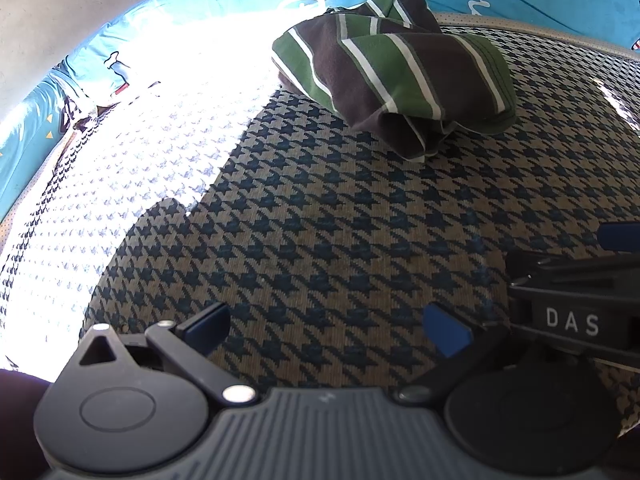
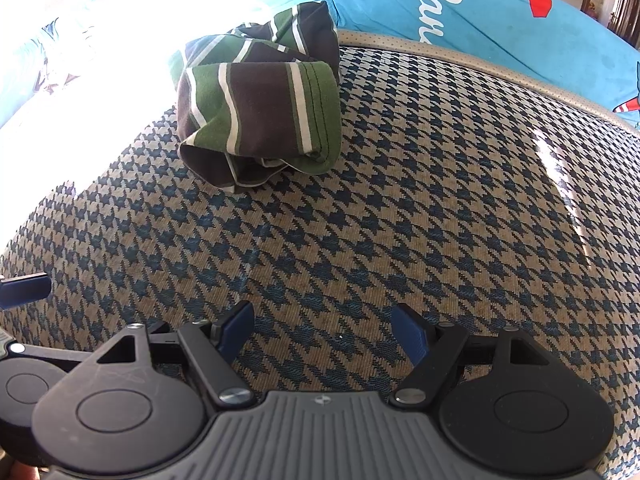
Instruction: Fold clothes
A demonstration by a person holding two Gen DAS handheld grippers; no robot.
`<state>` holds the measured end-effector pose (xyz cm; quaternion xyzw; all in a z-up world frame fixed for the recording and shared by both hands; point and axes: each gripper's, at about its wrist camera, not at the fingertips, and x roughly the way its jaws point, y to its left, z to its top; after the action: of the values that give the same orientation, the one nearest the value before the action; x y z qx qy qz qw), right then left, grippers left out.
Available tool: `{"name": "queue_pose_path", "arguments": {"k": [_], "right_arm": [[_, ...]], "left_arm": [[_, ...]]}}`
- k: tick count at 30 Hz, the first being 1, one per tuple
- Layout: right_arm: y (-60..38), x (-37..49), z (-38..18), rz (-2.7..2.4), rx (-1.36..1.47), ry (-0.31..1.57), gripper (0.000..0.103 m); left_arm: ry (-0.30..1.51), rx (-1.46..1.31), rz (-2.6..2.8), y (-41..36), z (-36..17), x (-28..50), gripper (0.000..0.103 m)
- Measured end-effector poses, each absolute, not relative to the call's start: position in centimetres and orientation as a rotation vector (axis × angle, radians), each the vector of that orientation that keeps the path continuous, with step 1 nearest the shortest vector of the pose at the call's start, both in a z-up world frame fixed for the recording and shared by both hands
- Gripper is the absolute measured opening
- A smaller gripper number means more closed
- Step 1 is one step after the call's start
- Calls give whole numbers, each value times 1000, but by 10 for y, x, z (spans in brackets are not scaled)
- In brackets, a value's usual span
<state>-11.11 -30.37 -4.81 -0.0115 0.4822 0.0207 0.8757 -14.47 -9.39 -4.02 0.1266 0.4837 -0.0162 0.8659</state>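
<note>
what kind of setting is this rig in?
Likely a home, on a bed or sofa: a houndstooth woven cover as the work surface, a bright blue printed sheet behind it, and a crumpled striped garment lying on top.

A houndstooth cushion (image 2: 400,208) spreads below, partly sunlit; a blue printed cloth (image 2: 500,20) lies along its far edge.

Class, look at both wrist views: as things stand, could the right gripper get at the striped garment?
Probably yes. The right gripper is open and empty, and only bare houndstooth cushion lies between it and the crumpled green-and-brown striped garment, ahead and slightly left. The left gripper sits off to the side.
</note>
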Motion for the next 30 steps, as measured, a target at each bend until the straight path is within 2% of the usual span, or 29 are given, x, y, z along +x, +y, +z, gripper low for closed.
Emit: {"name": "queue_pose_path", "arguments": {"k": [17, 30], "right_arm": [[-301, -112, -47, 55, -30, 1000, 75], [-315, -95, -21, 110, 103, 851, 75]], "left_arm": [[1015, 260, -30, -98, -42, -140, 103], [984, 239, 20, -73, -35, -110, 103]]}}
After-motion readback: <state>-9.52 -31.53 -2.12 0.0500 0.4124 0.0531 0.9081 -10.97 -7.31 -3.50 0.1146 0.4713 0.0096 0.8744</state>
